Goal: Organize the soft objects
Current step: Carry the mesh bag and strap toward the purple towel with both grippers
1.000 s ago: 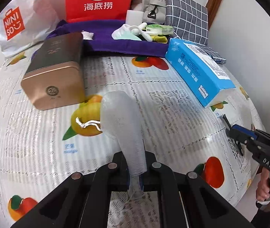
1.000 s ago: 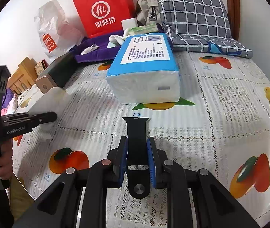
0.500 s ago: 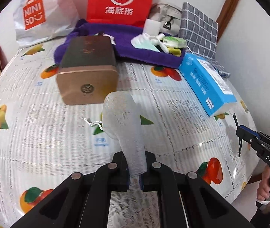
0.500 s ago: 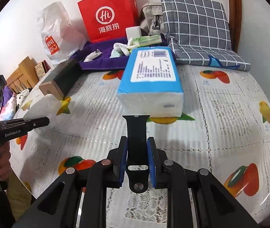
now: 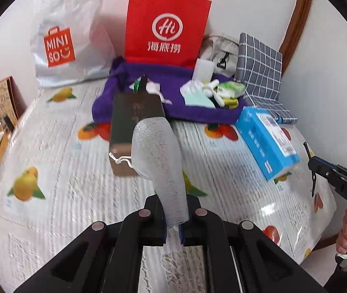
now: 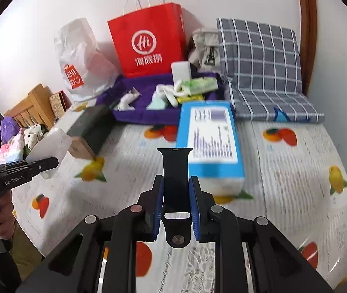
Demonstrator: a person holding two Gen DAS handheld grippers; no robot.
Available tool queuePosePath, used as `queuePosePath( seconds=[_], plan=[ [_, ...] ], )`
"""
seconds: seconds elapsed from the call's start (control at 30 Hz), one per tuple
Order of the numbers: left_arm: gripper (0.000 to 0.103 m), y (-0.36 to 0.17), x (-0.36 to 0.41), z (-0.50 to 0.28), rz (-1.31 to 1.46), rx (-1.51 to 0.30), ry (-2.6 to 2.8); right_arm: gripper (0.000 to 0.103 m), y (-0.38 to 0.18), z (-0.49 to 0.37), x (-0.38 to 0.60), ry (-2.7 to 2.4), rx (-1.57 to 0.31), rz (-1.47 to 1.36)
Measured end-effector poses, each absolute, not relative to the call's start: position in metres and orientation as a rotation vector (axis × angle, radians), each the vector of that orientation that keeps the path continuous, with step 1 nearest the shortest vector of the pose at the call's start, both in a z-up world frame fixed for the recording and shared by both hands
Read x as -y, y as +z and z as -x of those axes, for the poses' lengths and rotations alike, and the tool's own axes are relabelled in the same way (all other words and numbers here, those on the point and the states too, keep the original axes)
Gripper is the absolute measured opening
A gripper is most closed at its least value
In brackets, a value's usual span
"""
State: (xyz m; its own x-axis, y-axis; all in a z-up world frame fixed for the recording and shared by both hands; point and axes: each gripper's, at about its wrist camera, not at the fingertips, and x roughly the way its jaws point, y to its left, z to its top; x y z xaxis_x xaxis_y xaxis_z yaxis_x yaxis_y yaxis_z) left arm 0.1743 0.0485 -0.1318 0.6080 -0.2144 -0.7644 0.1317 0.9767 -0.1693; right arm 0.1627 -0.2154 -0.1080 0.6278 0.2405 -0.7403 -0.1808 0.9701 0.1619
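As both grippers have risen from the fruit-print bedspread (image 5: pixel 51 151) toward the purple cloth (image 5: pixel 129 102), the drop-off looks near. The left gripper (image 5: pixel 172 216) clamps a white mesh pouch (image 5: pixel 158 156), its length pointing forward; the right gripper (image 6: pixel 176 207) squeezes a black watch strap (image 6: pixel 175 171), likewise forward, probably silicone.

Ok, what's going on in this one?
A person is tidying items on a bed, a handheld gripper in each hand. The left gripper is shut on a white mesh pouch, held above the sheet. The right gripper is shut on a black watch strap, also lifted. Both point toward a purple cloth at the headboard end, where small items already lie. Neither item has been put down.
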Motion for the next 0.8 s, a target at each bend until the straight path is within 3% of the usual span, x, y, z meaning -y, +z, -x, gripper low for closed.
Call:
queuePosePath(
  seconds=[0.8],
  plan=[
    [0.007,-0.072,-0.052,-0.241,0.1,-0.832,-0.176,0.02,-0.05,-0.241,0.195,0.293,-0.789,-0.086]
  ],
)
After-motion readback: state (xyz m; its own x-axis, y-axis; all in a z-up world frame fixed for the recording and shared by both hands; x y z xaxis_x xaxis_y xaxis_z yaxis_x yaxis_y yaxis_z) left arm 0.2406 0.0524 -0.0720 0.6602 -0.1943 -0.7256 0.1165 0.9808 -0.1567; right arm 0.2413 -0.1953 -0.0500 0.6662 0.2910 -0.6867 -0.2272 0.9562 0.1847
